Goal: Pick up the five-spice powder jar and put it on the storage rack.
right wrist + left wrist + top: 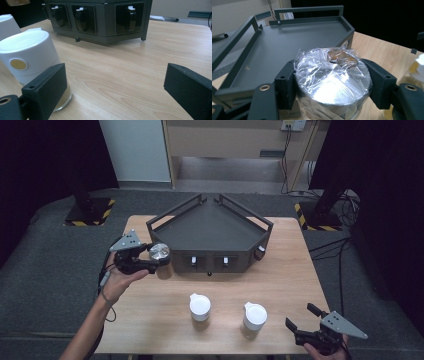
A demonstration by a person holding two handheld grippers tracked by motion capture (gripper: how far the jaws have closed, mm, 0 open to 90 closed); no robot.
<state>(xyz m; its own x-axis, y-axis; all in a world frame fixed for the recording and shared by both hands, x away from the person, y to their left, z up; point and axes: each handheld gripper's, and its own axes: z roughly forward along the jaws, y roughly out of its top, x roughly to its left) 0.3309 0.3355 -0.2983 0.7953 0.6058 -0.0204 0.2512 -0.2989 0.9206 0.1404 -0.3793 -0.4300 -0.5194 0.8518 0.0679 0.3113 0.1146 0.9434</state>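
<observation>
Jars: three; two white-lidded jars [200, 306] stand on the tabletop [280, 280].
Foil-topped jar [160, 253]: clamped in left gripper [150, 260] fingers, beside the dark rack [210, 232].
Right gripper [301, 319]: fingers wide apart, holding nothing.
Room: grey carpet [45, 265].

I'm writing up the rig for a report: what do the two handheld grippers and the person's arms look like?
Both are black, two-jaw tools. The left gripper and the right gripper each carry a grey three-cornered plate on top. In the gripper views the jaws end in blocky black pads with small screw holes, and brass-coloured bushings sit at the jaw pivots. A dark cable trails along the left forearm. The forearms are bare, no sleeves showing.
</observation>
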